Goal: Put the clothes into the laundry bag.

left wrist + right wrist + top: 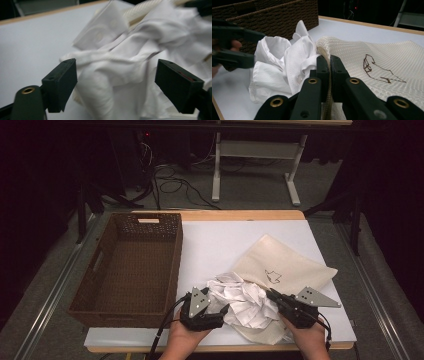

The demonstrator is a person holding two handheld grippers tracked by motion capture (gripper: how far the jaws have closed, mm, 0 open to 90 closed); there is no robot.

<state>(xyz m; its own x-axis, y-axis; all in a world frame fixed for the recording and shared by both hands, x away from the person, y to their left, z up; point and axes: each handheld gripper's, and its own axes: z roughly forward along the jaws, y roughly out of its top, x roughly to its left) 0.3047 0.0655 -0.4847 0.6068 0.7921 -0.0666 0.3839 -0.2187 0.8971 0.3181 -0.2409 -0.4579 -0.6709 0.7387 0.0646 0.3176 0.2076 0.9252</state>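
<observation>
— Dim room behind, cables on a grey floor, white-legged frame [255, 165] beyond; white table top [215, 245] edged in pale wood. Contents?

— Brown woven basket [131, 265], set well off to the outer side of the left gripper [224, 312]. Cream mesh bag [287, 265] with a dark line drawing, spread flat past and beside the right gripper [270, 294]. Crumpled white shirt [242, 302] heaped at the bag's mouth, between the two grippers.

— Left jaws?

— Released, spread wide. In the left gripper view, white shirt [117, 75] bunched in the gap between the pads and beyond them, close to both, not pinched. Touching or just short of the pads: cannot tell. Bare table top [30, 47] past the one jaw.

— Right jaws?

— Clenched on the bag's rim. In the right gripper view, right gripper [329, 65] pressed tight on a thin standing fold of the mesh bag [387, 57], the cream edge running up between the pads. Shirt [279, 65] just beside that fold, on the side toward the basket [274, 17], lying against the bag. Drawing on the opposite side of the jaws.

— Other gripper in that view?

— Blurred, left gripper [232, 47] beyond the shirt, in front of the basket wall.
</observation>
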